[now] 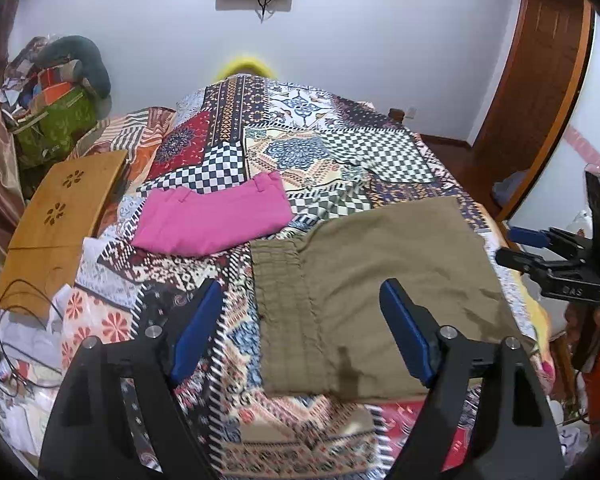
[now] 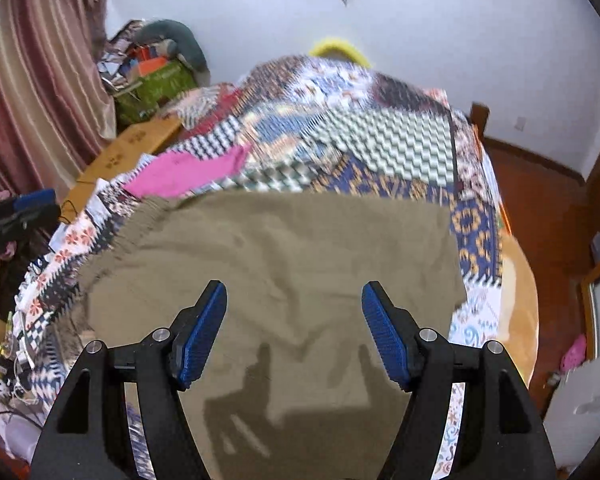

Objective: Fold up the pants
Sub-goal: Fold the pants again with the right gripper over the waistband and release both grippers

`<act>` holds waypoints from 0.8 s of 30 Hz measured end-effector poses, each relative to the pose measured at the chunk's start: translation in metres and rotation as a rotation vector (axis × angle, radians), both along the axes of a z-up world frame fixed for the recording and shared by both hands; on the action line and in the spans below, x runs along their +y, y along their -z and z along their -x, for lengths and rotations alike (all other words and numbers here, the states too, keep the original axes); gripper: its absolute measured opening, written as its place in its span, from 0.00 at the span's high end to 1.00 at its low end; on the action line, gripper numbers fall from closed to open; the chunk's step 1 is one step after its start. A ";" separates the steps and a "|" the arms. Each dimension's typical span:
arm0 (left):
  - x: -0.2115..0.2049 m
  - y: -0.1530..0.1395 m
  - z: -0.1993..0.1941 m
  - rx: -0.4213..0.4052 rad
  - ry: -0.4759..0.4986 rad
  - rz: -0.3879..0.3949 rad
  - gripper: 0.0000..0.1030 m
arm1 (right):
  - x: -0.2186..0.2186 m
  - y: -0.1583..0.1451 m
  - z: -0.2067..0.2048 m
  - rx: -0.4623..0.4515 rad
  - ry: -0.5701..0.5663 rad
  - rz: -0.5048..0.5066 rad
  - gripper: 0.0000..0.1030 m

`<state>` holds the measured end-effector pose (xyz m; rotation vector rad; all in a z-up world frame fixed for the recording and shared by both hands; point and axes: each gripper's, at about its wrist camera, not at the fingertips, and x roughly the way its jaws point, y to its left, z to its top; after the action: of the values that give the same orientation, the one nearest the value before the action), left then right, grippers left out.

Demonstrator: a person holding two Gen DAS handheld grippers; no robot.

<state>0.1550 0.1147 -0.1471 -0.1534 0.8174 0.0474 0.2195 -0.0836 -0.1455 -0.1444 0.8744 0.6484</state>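
Observation:
Olive-brown pants (image 1: 380, 280) lie folded flat on the patterned bedspread (image 1: 300, 144), their elastic waistband toward the left. They also fill the middle of the right wrist view (image 2: 284, 264). My left gripper (image 1: 300, 304) is open and empty, hovering above the waistband side. My right gripper (image 2: 294, 304) is open and empty above the pants' near part; it also shows at the right edge of the left wrist view (image 1: 520, 248). The left gripper shows at the left edge of the right wrist view (image 2: 24, 208). A folded pink garment (image 1: 216, 216) lies behind the pants on the left.
A wooden lap tray (image 1: 64, 216) with cables sits at the bed's left edge. A pile of bags and clothes (image 1: 56, 92) stands in the far left corner by a curtain (image 2: 32, 80). A wooden door frame (image 1: 540, 92) and the floor (image 2: 540, 200) are to the right.

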 end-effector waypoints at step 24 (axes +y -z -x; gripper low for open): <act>0.007 0.096 0.029 0.214 -0.031 0.443 0.19 | 0.061 0.054 0.044 0.052 -0.114 0.111 0.35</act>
<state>0.1264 0.1215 -0.2430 -0.5869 1.0315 -0.0904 0.1758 -0.0224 -0.1995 -0.2798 0.9577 0.7127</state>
